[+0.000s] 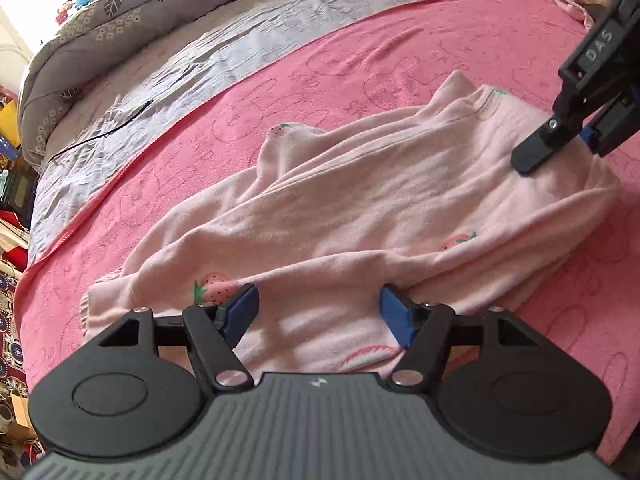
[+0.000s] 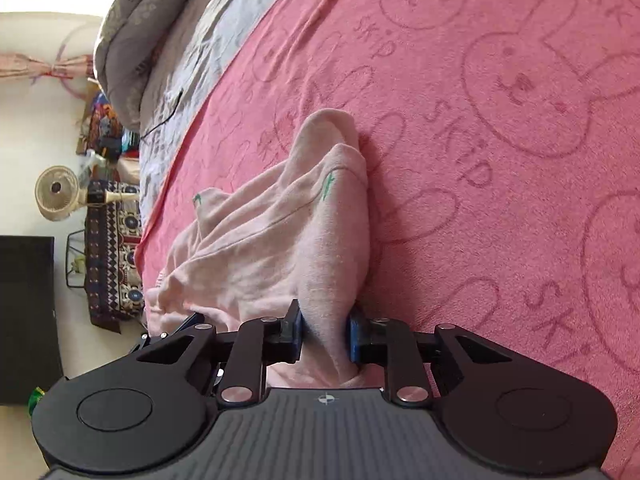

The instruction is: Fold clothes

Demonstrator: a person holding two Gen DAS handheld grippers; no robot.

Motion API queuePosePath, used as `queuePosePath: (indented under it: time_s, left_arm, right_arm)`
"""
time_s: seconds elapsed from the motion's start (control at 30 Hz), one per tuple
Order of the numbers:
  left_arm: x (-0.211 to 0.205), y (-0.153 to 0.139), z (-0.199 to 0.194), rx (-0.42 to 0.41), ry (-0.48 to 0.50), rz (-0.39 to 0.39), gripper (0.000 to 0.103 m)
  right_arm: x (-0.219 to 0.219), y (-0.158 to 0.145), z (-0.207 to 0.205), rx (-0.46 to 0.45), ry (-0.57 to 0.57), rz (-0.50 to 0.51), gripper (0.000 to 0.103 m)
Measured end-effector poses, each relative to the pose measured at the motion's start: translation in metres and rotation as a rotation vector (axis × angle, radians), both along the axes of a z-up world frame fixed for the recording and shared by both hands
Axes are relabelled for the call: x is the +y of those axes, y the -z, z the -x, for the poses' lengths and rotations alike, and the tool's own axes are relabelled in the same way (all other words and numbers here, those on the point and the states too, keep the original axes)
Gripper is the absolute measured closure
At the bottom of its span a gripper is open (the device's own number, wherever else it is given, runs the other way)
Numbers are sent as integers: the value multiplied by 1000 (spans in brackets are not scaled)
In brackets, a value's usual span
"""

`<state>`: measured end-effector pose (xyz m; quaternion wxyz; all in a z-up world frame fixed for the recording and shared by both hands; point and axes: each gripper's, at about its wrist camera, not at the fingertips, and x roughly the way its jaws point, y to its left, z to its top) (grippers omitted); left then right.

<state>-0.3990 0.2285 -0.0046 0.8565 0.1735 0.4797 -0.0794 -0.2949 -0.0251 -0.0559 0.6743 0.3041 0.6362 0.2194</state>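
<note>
The left gripper point(image 1: 318, 312) is hovering with its blue-padded jaws standing apart, released, nothing clamped between them. The pink strawberry-print garment point(image 1: 360, 216) is lying directly ahead of and beneath this gripper, its near hem passing under the gap between the pads; whether the pads are touching the cloth cannot be told. From here the garment's long axis is running forward and to the right, toward the right gripper point(image 1: 560, 148), which is standing at the far right corner of the cloth.

In the right wrist view, the right gripper point(image 2: 325, 330) is clenching a bunched fold of the garment point(image 2: 280, 232) between its pads; the fabric is rising as a ridge straight ahead of the jaws and trailing off to their left. The rest is lying rumpled and partly doubled over on the rose-pink bunny-print blanket point(image 2: 500, 100), which extends ahead and to the right of this gripper.

Judgement: the right gripper is holding one corner and the left is nearest the opposite hem, so the coming move turns on the left closing on the edge just before it.

The garment is a soft, matte knit, limp, creasing readily, with ribbed edging. The blanket is plush, embossed terry.
</note>
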Motion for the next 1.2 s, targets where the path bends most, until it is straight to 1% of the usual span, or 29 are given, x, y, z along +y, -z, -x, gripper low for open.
queuePosePath:
  time_s: [0.07, 0.1, 0.13, 0.17, 0.2, 0.23, 0.27, 0.3, 0.4, 0.5, 0.57, 0.6, 0.67, 0.7, 0.73, 0.77, 0.8, 0.83, 0.87, 0.9, 0.93, 0.97, 1.0, 1.03, 1.07, 1.1, 1.13, 1.17, 1.2]
  left_arm:
    - [10, -9, 1, -17, -29, 40, 34]
    - [15, -13, 1, -23, -43, 57, 34]
    - [19, -13, 0, -17, -58, 66, 33]
    - [21, -7, -5, 15, -73, 57, 32]
    - [23, 0, -9, 46, -88, 48, 32]
    - [24, 7, -12, 72, -100, 37, 32]
    - [23, 12, -12, 76, -106, 28, 32]
    - [21, 11, -11, 65, -110, 30, 32]
    - [9, 0, -10, 42, -93, 29, 33]
    - [-9, -17, -11, -1, -30, 57, 33]
    - [-22, -25, -14, -13, 15, 84, 32]
    - [-30, -19, -17, 6, 28, 86, 30]
    - [-45, -6, -23, 51, 53, 83, 29]
    - [-52, 7, -25, 87, 59, 63, 29]
    - [-56, 15, -26, 104, 61, 46, 27]
    - [-57, 15, -25, 94, 59, 44, 25]
    - [-58, 14, -23, 83, 58, 43, 26]
    - [-57, 12, -22, 76, 52, 51, 27]
    - [-51, 8, -21, 72, 34, 84, 27]
    - [-45, 8, -22, 78, 8, 112, 26]
    - [-39, 14, -25, 110, -17, 125, 25]
    - [-33, 20, -28, 142, -43, 139, 25]
    - [-30, 25, -31, 158, -48, 145, 19]
    - [-33, 25, -31, 146, -18, 130, 17]
    - [-37, 22, -32, 149, -1, 109, 17]
    - [-39, 18, -33, 149, 10, 101, 18]
    - [-36, 11, -31, 140, 2, 126, 18]
    - [-28, 4, -28, 126, -26, 160, 18]
    - [-14, -1, -23, 119, -79, 189, 18]
  right_arm:
    - [4, 6, -5, -3, 0, -9, 60]
    - [6, 11, -6, 2, 18, -36, 49]
    - [8, 15, -8, 5, 38, -67, 39]
    - [12, 18, -9, -2, 51, -92, 36]
    - [19, 19, -10, -20, 46, -89, 35]
    - [27, 17, -11, -33, 26, -59, 44]
    - [34, 13, -13, -43, 3, -22, 58]
    - [38, 12, -16, -28, -15, -2, 85]
    - [29, 3, -21, 11, 27, -32, 86]
    - [9, -24, -23, -25, 62, -64, 86]
    - [-9, -48, -25, -82, 89, -44, 86]
    - [-18, -55, -27, -103, 102, -30, 86]
    - [-40, -61, -34, -130, 122, 57, 85]
    - [-48, -55, -40, -140, 107, 150, 82]
    - [-53, -45, -44, -131, 90, 243, 74]
    - [-60, -29, -50, -92, 72, 319, 70]
    - [-66, -15, -52, -43, 61, 333, 64]
    - [-75, -9, -50, -24, 87, 284, 61]
    - [-85, -5, -47, -15, 124, 222, 57]
    - [-91, -3, -44, 1, 151, 171, 45]
    - [-94, -2, -41, 14, 165, 137, 38]
    - [-93, -2, -37, 18, 165, 126, 38]
    - [-89, -2, -32, 12, 149, 148, 43]
    - [-83, -4, -30, 2, 136, 193, 61]
    - [-78, -5, -27, -8, 125, 242, 68]
    - [-75, -8, -26, -6, 136, 252, 74]
    - [-74, -12, -26, -1, 154, 248, 80]
    - [-72, -18, -26, -1, 172, 247, 81]
    - [-68, -29, -26, -16, 178, 253, 82]
